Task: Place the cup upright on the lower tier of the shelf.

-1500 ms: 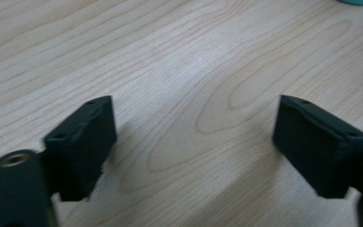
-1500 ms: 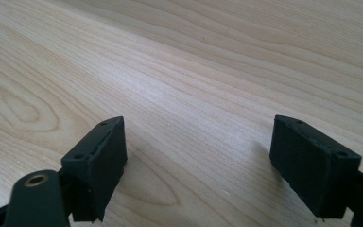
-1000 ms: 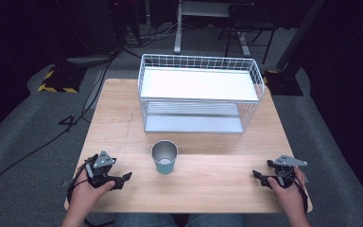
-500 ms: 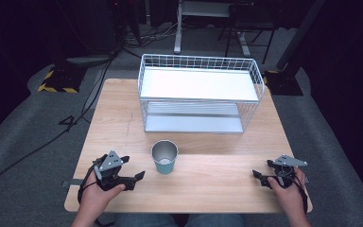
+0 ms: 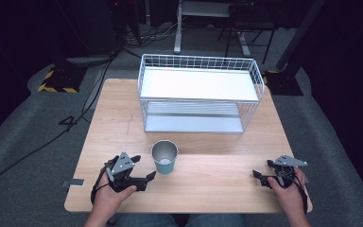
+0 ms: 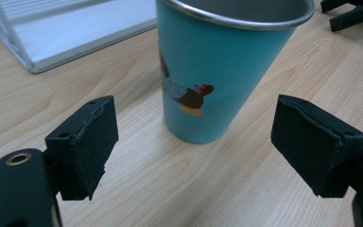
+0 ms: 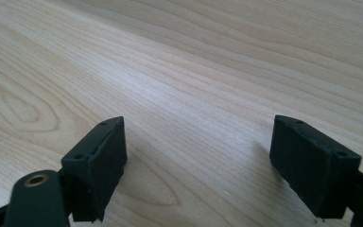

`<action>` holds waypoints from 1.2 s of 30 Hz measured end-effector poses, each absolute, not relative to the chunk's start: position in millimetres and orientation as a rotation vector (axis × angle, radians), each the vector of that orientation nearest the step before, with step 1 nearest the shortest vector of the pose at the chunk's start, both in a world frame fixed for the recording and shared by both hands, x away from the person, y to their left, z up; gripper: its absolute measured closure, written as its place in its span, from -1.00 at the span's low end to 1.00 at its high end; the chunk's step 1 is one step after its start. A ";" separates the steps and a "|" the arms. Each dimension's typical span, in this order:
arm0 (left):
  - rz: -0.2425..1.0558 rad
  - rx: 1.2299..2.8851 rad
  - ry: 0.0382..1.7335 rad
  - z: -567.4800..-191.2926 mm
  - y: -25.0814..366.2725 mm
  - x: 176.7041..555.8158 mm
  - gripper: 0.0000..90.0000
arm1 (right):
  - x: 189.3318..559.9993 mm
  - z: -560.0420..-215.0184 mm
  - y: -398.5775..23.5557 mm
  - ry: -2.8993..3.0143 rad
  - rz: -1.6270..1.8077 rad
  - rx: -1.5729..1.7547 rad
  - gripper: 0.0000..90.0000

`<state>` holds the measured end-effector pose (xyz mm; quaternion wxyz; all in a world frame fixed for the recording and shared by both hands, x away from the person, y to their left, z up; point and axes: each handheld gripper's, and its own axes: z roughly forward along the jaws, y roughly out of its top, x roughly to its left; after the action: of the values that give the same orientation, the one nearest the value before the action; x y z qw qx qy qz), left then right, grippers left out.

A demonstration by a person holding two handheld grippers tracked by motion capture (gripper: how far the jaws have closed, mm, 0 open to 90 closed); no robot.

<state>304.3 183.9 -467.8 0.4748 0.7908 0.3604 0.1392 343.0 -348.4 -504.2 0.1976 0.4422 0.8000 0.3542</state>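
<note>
Cup [image 5: 164,157] stood upright on the table [image 5: 203,187], near the front edge, a bit left of centre, just in front of the rack [image 5: 199,92] but apart from it. Teal outside with a small cartoon print, metal rim and inside; from the high view it looked empty.

My left claw [image 5: 143,169] sat just left of the cup, jaws pointed at it. In the left gripper view the cup [image 6: 222,61] stood ahead of the two pads [image 6: 87,142], beyond their tips, not between them and not touched. Jaws were wide apart, had just been opening a little, nothing held.

My right claw [image 5: 260,174] rested low over the table near the front right corner, well apart from the cup. In the right gripper view its pads [image 7: 99,161] were spread wide over bare wood [image 7: 194,85], nothing between them.

Rack was a white wire thing with two shelves, at the back half of the table. In the left gripper view its lower shelf [image 6: 71,33] showed behind the cup, and my other claw [image 6: 354,12] showed at the top right corner.

Floor around was grey carpet [image 5: 23,137], a black cable [image 5: 52,137] running across it at left.
</note>
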 end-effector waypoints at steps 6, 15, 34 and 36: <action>0.331 1.921 0.869 -474.3 171.3 307.9 -0.66 | 343.0 -504.2 -348.4 2.239 0.991 1.238 -0.56; 0.358 1.886 0.921 -485.2 152.1 314.2 -0.66 | 343.0 -504.2 -348.4 2.239 0.992 1.238 -0.56; 0.369 1.893 0.980 -499.1 128.1 328.2 -0.55 | 343.0 -504.2 -348.4 2.239 0.991 1.238 -0.56; 0.372 1.897 0.981 -498.7 128.5 328.3 -0.53 | 343.0 -504.2 -348.4 2.239 0.992 1.238 -0.56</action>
<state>328.3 128.5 -498.7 0.4678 0.7735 0.3999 0.1516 343.0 -348.4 -504.2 0.1977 0.4423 0.7999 0.3543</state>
